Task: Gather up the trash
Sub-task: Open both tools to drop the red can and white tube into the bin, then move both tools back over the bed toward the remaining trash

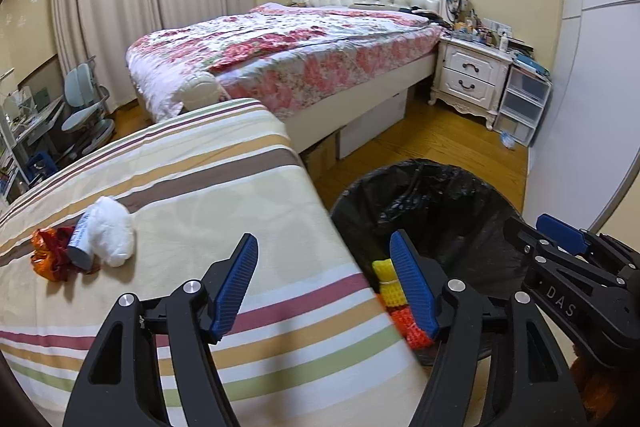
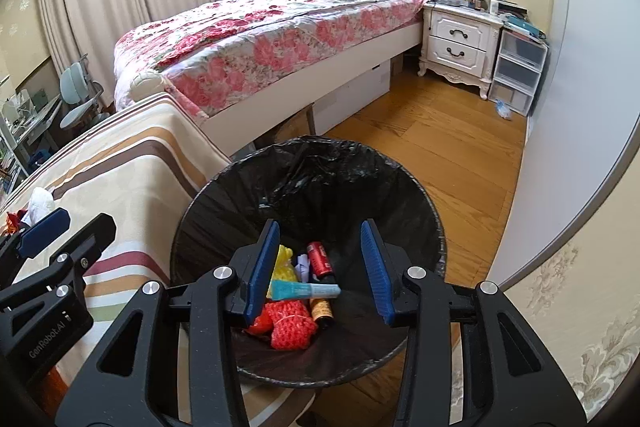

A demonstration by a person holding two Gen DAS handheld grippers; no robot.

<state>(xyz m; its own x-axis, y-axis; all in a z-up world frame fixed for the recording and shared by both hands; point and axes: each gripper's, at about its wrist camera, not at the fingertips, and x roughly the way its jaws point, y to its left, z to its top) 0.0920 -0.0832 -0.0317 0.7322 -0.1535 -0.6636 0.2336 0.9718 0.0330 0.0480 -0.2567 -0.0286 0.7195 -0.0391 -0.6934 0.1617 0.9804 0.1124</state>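
A bin with a black liner (image 2: 304, 179) stands on the floor beside the striped surface (image 1: 224, 211). Inside lie a yellow net (image 2: 286, 263), an orange net (image 2: 290, 327), a red can (image 2: 318, 259), a teal tube (image 2: 304, 290) and a dark bottle (image 2: 322, 311). My right gripper (image 2: 322, 269) is open and empty above the bin; it also shows in the left wrist view (image 1: 560, 239). My left gripper (image 1: 324, 287) is open and empty over the surface's edge. On the surface lie a white tissue wad (image 1: 112, 231), a grey tube (image 1: 80, 243) and a red-orange wrapper (image 1: 50, 255).
A bed with a floral quilt (image 1: 280, 55) stands behind. A white nightstand (image 1: 472, 75) and clear plastic drawers (image 1: 524, 99) stand at the right wall. A small blue scrap (image 2: 503, 109) lies on the wood floor. A desk and chair (image 1: 84, 107) stand at the far left.
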